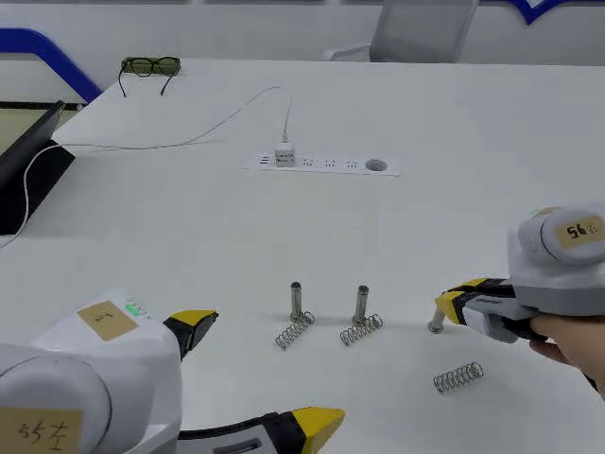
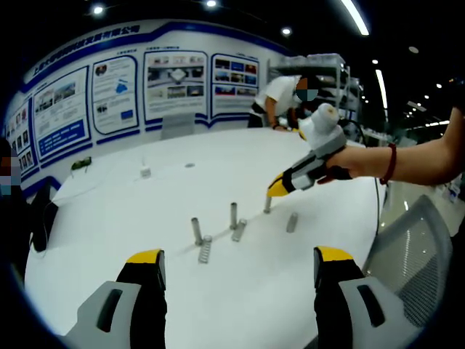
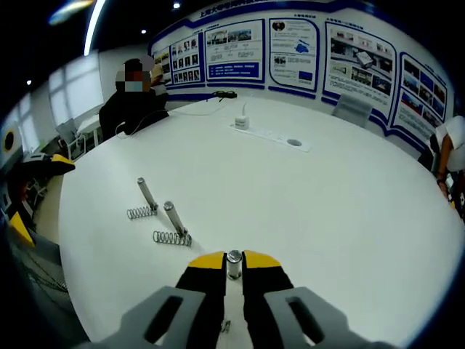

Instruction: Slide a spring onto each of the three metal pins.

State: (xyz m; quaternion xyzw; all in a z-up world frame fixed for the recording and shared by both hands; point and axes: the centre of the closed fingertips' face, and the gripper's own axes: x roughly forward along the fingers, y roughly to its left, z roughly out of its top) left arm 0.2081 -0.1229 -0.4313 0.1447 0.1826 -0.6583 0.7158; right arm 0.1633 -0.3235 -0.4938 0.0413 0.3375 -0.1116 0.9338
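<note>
Two metal pins [image 1: 296, 301] [image 1: 361, 303] stand upright on the white table [image 1: 454, 208], each with a spring [image 1: 295, 330] [image 1: 361, 329] lying at its foot. My right gripper [image 1: 442, 307] is shut on the third pin [image 1: 436, 324]; in the right gripper view its yellow tips [image 3: 234, 262] clamp the pin's head [image 3: 234, 256]. A third spring [image 1: 458, 376] lies loose in front of that pin. My left gripper [image 1: 255, 371] is open near the table's front edge, well short of the pins [image 2: 196, 230] [image 2: 234, 215], with nothing between its fingers [image 2: 145, 256].
A white power strip [image 1: 321, 164] with a plugged-in cable lies further back in the middle. Green glasses [image 1: 149, 66] rest at the far left, and a dark object [image 1: 24, 175] sits at the left edge. A person [image 3: 134, 102] sits at the table's far side.
</note>
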